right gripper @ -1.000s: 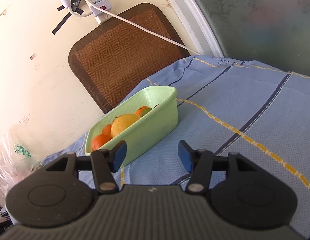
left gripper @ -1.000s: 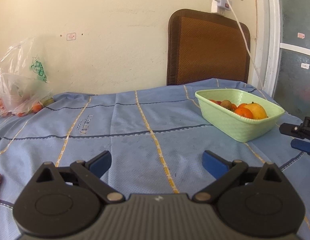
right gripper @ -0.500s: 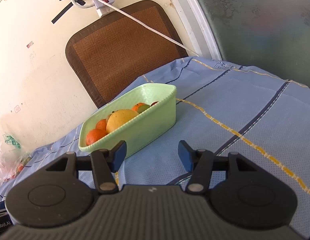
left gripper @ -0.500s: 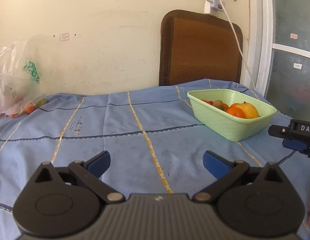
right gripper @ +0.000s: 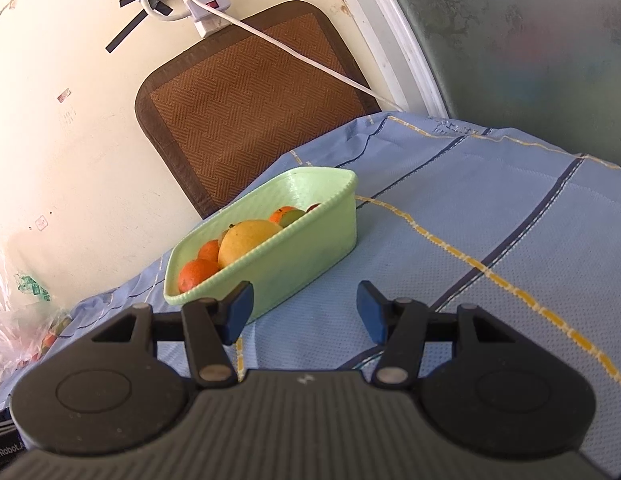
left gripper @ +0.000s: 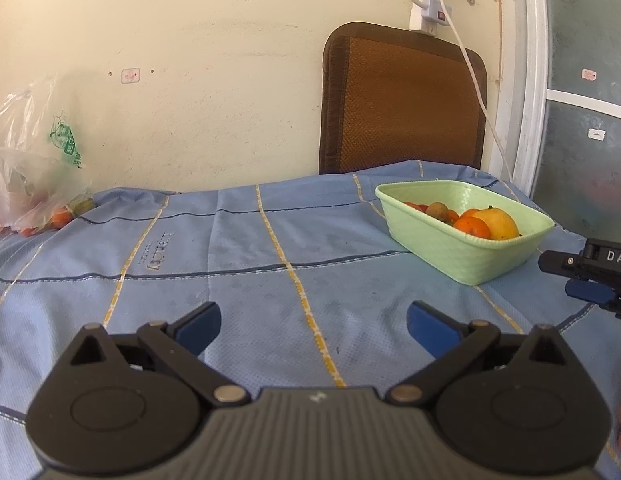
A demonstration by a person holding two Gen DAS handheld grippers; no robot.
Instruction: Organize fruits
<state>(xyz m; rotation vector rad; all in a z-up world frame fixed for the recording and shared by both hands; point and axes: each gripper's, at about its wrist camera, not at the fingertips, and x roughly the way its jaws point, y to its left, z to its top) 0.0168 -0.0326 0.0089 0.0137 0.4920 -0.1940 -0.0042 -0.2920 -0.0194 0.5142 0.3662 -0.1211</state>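
A light green basket (left gripper: 462, 256) stands on the blue cloth at the right and holds oranges (left gripper: 472, 227), a large yellow fruit (left gripper: 500, 224) and a small brown fruit. It also shows in the right wrist view (right gripper: 310, 256). My left gripper (left gripper: 312, 326) is open and empty, low over the cloth, well short of the basket. My right gripper (right gripper: 304, 312) is open and empty, just in front of the basket's near side; it shows at the right edge of the left wrist view (left gripper: 590, 276).
A clear plastic bag (left gripper: 26, 196) with more orange fruit lies at the far left by the wall. A brown woven mat (left gripper: 402, 104) leans on the wall behind the table. A white cable (left gripper: 470, 80) hangs from a power strip. A glass door stands at the right.
Both grippers drew back and shifted slightly; the basket sits further left in the left view. Both stay open and empty.
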